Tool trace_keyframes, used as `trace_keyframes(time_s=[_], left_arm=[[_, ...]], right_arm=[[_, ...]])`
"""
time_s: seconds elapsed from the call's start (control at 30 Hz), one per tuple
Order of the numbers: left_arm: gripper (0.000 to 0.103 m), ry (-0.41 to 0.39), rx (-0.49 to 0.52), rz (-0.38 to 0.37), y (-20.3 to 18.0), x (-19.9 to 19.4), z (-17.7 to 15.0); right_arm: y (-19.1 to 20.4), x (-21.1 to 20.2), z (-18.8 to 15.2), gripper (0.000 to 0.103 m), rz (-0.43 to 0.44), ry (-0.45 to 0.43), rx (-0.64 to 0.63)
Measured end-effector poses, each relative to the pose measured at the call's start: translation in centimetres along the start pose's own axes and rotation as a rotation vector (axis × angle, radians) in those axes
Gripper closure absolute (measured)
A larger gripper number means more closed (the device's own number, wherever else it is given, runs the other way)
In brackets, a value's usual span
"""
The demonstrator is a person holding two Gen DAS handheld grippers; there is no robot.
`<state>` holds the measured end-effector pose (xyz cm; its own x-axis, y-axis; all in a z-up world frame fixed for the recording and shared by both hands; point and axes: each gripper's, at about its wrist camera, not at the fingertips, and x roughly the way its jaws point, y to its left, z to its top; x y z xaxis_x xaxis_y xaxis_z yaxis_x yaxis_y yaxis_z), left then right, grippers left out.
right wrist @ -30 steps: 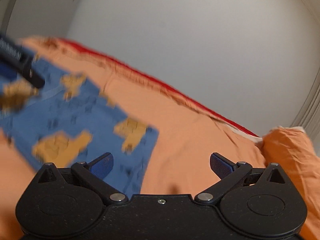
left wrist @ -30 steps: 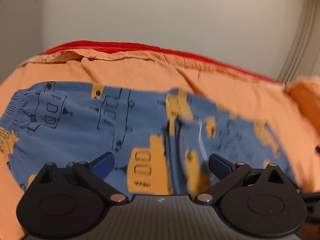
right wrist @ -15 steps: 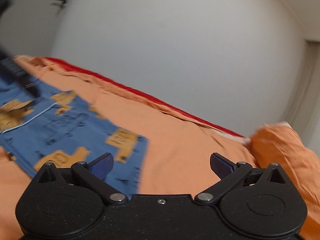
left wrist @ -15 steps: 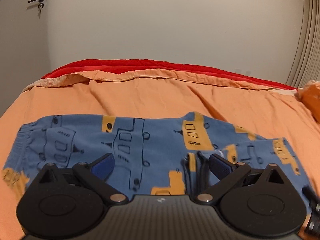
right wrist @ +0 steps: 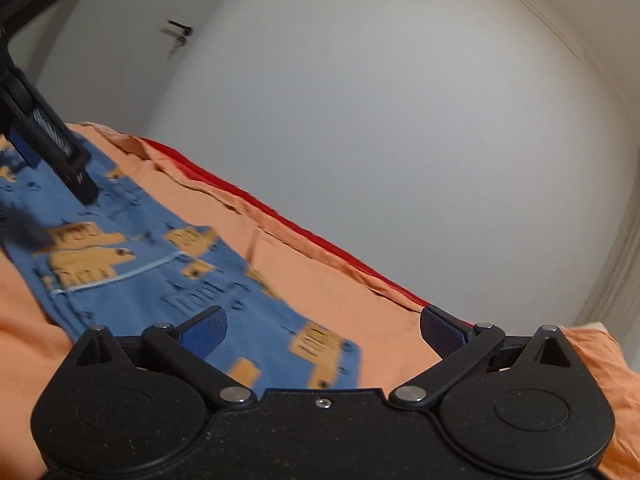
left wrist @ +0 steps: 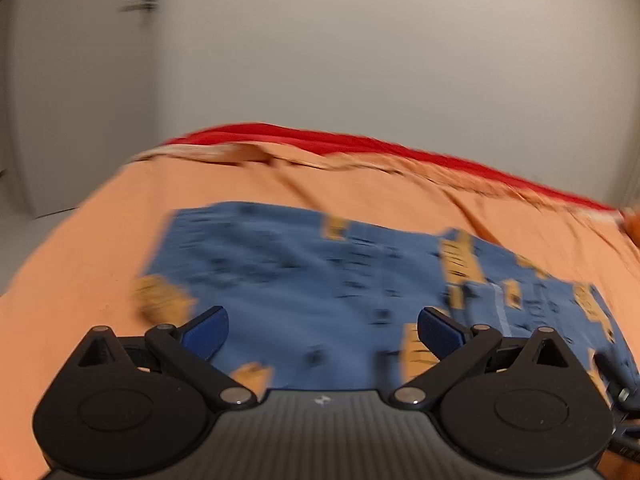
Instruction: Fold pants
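Blue pants (left wrist: 320, 276) with an orange vehicle print lie flat on the orange bed sheet (left wrist: 360, 184), one leg laid over the other. My left gripper (left wrist: 322, 328) is open and empty above the pants' near edge. My right gripper (right wrist: 322, 330) is open and empty above the leg end of the pants (right wrist: 180, 280). The left gripper's body (right wrist: 48, 140) shows at the upper left of the right wrist view, above the pants.
A red blanket (left wrist: 360, 140) runs along the bed's far edge by the white wall. An orange pillow (right wrist: 600, 360) lies at the right. A door with a handle (right wrist: 178, 34) is at the far left.
Both grippers have stayed open and empty. The left view has pulled back and swung left, so the pants look farther off. The right gripper has drawn back over the leg end.
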<state>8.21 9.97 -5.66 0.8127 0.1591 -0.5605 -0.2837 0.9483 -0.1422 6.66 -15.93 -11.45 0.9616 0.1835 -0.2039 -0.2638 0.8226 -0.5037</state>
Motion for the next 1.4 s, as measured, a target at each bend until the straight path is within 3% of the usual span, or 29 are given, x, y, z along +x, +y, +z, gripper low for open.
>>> trace_keyframes(time_s=[0.07, 0.13, 0.2, 0.3, 0.47, 0.73, 0.83, 0.87, 0.93, 1.1, 1.17, 1.3, 1.4], left_arm=[[0.000, -0.028, -0.095, 0.062, 2.8, -0.9, -0.6], [0.000, -0.010, -0.208, 0.068, 5.7, -0.5, -0.7], [0.001, 0.003, -0.327, 0.033, 8.4, 0.3, -0.4], [0.001, -0.044, -0.409, -0.034, 10.7, 1.3, 0.3], [0.009, -0.053, -0.335, -0.114, 10.6, 3.2, 1.8], [0.012, -0.052, -0.323, -0.064, 9.7, 3.7, 0.7], [0.026, -0.040, -0.334, -0.072, 9.4, 3.4, 0.9], [0.037, -0.034, -0.331, -0.076, 9.2, 3.2, 0.8], [0.046, -0.019, -0.336, -0.044, 8.8, 3.3, 0.8], [0.072, 0.005, -0.519, -0.012, 10.3, 3.3, 0.8], [0.082, 0.019, -0.537, 0.001, 10.3, 3.1, 1.1], [0.085, -0.017, -0.448, 0.051, 8.0, 1.6, 2.6], [0.085, -0.074, -0.342, 0.027, 5.5, -0.1, 4.1]], right_arm=[[1.4, 1.5, -1.0, 0.001, 0.046, 0.087, -0.049], [1.6, 1.6, -1.0, 0.001, 0.036, 0.074, -0.052], [1.6, 1.7, -1.0, 0.001, 0.040, 0.078, -0.045], [1.7, 1.7, -1.2, 0.000, 0.039, 0.077, -0.045], [1.7, 1.6, -1.2, 0.000, 0.038, 0.076, -0.046], [1.7, 1.6, -1.2, 0.000, 0.037, 0.075, -0.047], [1.7, 1.6, -1.2, 0.000, 0.036, 0.075, -0.048], [1.7, 1.6, -1.2, 0.000, 0.036, 0.074, -0.048], [1.8, 1.6, -1.2, 0.000, 0.035, 0.074, -0.048], [1.8, 1.6, -1.2, 0.000, 0.034, 0.074, -0.048], [1.8, 1.6, -1.2, 0.000, 0.034, 0.074, -0.048], [1.8, 1.6, -1.2, 0.000, 0.034, 0.073, -0.046], [1.7, 1.6, -1.2, 0.000, 0.035, 0.069, -0.041]])
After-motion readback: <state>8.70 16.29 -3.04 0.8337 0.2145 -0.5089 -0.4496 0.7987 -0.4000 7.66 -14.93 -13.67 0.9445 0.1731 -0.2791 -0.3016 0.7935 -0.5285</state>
